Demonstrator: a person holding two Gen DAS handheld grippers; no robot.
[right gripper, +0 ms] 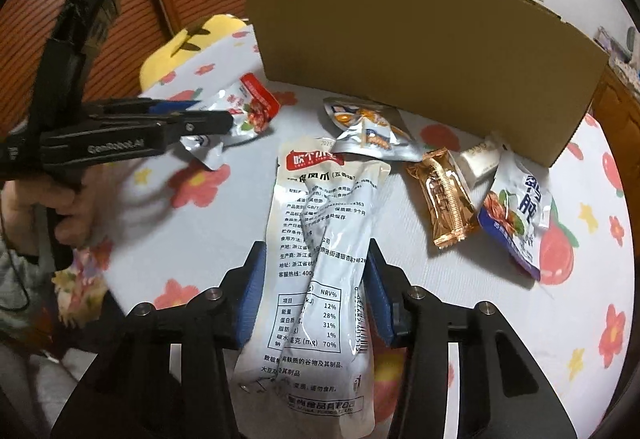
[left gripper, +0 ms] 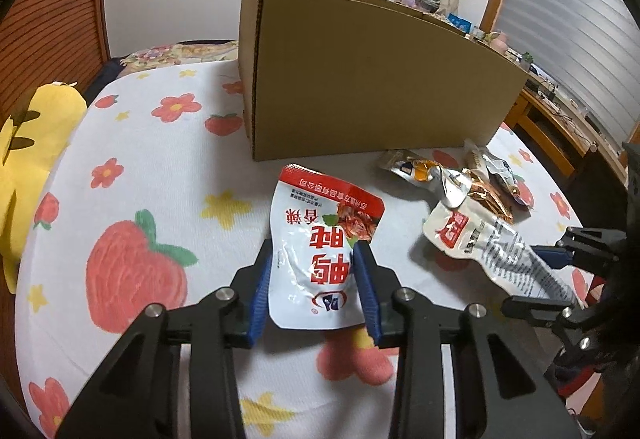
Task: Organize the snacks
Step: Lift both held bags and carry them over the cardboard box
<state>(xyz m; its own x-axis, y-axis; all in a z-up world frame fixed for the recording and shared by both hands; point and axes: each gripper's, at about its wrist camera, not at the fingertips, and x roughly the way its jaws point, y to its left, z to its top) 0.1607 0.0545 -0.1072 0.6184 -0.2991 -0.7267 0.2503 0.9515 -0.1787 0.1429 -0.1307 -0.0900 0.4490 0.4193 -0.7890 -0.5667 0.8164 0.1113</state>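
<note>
My left gripper (left gripper: 314, 253) is shut on a white pouch with a red top (left gripper: 320, 239), its blue pads pressing both sides. In the right wrist view this gripper (right gripper: 216, 111) holds the same pouch (right gripper: 252, 107) just above the sheet at the left. My right gripper (right gripper: 316, 257) is shut on a long white pouch with printed text (right gripper: 320, 199), which runs forward between its pads. In the left wrist view the right gripper (left gripper: 532, 279) appears at the right edge with that pouch (left gripper: 472, 239). An open cardboard box (left gripper: 360, 79) (right gripper: 420, 59) stands behind the snacks.
Loose snacks lie in front of the box: a silver-orange pouch (right gripper: 368, 131), a golden wrapper (right gripper: 444, 199), a small white pack (right gripper: 480, 159) and a blue-white pouch (right gripper: 520, 215). A yellow plush (left gripper: 32, 143) sits at the left edge of the flowered sheet (left gripper: 140, 179). A wooden desk (left gripper: 560, 119) is far right.
</note>
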